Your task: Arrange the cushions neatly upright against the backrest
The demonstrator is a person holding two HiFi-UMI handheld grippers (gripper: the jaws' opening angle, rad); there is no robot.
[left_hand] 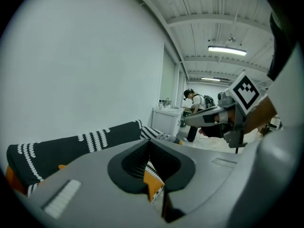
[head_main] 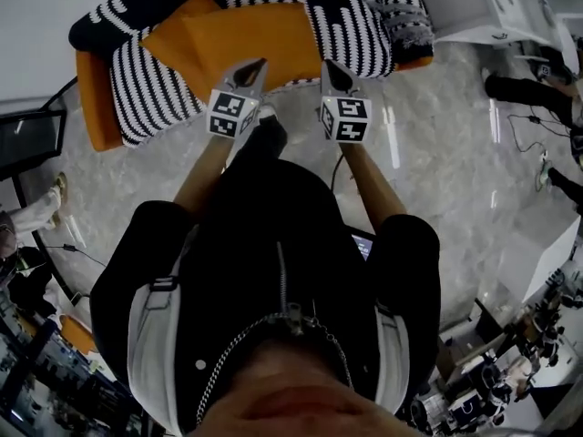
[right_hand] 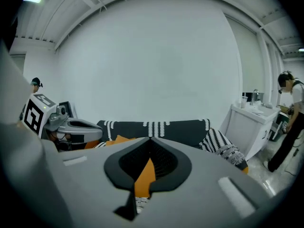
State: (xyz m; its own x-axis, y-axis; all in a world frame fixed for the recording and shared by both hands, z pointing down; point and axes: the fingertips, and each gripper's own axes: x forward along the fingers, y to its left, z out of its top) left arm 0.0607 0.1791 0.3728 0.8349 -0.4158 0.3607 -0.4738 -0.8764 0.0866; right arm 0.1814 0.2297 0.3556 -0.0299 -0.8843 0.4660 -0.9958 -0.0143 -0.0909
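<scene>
The left gripper [head_main: 255, 67] and right gripper [head_main: 332, 69] are both closed with nothing between the jaws, side by side at upper centre of the head view, their tips near the front edge of the orange sofa [head_main: 95, 107]. On its seat, an orange cushion [head_main: 246, 36] sits between the left striped cushion [head_main: 150, 94] and the right striped cushion [head_main: 351, 25]

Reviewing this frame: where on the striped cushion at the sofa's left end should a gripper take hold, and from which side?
Probably its near edge, coming from the front. The striped cushion lies slumped on the sofa, its soft rim facing the person and clear of the orange cushion. The left gripper, shut now, is nearer and must open first.
</scene>
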